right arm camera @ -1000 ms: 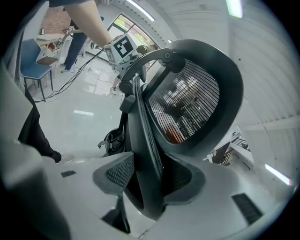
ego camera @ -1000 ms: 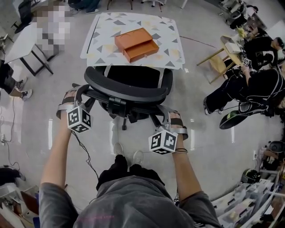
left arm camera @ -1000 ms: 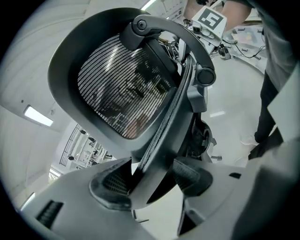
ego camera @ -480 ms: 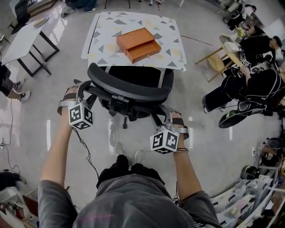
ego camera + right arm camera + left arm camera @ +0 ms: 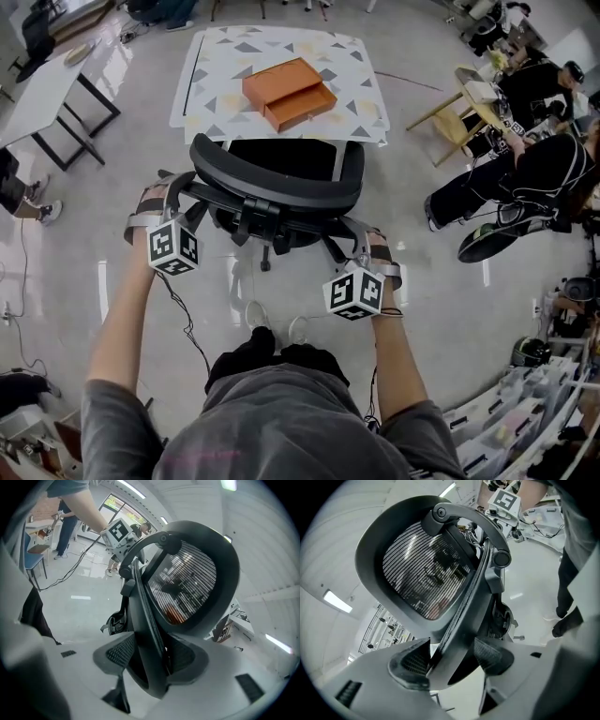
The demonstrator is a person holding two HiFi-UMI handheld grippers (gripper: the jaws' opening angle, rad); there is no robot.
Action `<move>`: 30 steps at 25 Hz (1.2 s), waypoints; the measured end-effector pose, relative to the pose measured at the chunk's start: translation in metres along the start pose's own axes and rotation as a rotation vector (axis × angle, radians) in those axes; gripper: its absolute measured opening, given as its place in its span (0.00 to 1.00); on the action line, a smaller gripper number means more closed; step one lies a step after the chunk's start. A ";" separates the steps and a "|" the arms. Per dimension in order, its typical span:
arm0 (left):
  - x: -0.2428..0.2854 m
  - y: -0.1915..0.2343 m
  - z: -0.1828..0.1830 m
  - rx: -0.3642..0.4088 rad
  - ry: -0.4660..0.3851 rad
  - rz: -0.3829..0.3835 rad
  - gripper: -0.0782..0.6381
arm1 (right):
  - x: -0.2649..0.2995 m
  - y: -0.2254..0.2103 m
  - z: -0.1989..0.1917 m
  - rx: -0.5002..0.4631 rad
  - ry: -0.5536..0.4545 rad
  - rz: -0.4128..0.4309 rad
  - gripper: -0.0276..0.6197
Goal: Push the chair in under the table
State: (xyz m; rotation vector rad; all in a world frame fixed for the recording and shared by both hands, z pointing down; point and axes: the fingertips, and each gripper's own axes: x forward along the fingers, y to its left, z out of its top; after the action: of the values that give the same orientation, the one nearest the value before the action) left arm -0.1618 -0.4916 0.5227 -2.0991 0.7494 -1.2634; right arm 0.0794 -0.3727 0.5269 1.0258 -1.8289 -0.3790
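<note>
Glossy pale grey floor mirrors strip lights. A white desk on black legs stands upper left, a wooden stool upper right, cluttered shelving lower right.

Chair base mostly hidden beneath backrest; seat front under table; bystander cut by right edge

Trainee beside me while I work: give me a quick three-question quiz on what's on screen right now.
1. True or false: the orange drawer box lies on the floor.
2. What stands between the right gripper's jaws? A: the black mesh office chair's backrest rim; B: a table leg; C: nothing.
3. Is the chair's seat fully under the triangle-patterned white table?
Key: 1 false, it sits on the table. 2 A, clamped. 3 No, most of the seat shows before the table's near edge.
</note>
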 end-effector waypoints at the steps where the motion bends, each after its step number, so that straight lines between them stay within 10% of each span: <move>1: -0.001 0.000 0.000 -0.001 -0.001 0.003 0.51 | -0.001 0.000 0.001 0.004 -0.002 -0.001 0.36; 30: -0.144 -0.046 0.101 -0.269 -0.101 0.198 0.46 | -0.134 -0.006 -0.009 0.243 -0.286 -0.025 0.36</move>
State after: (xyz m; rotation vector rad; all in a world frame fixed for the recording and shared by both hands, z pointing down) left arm -0.1197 -0.3398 0.4323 -2.2132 1.1031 -0.9878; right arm 0.1139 -0.2699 0.4477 1.2098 -2.1598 -0.3371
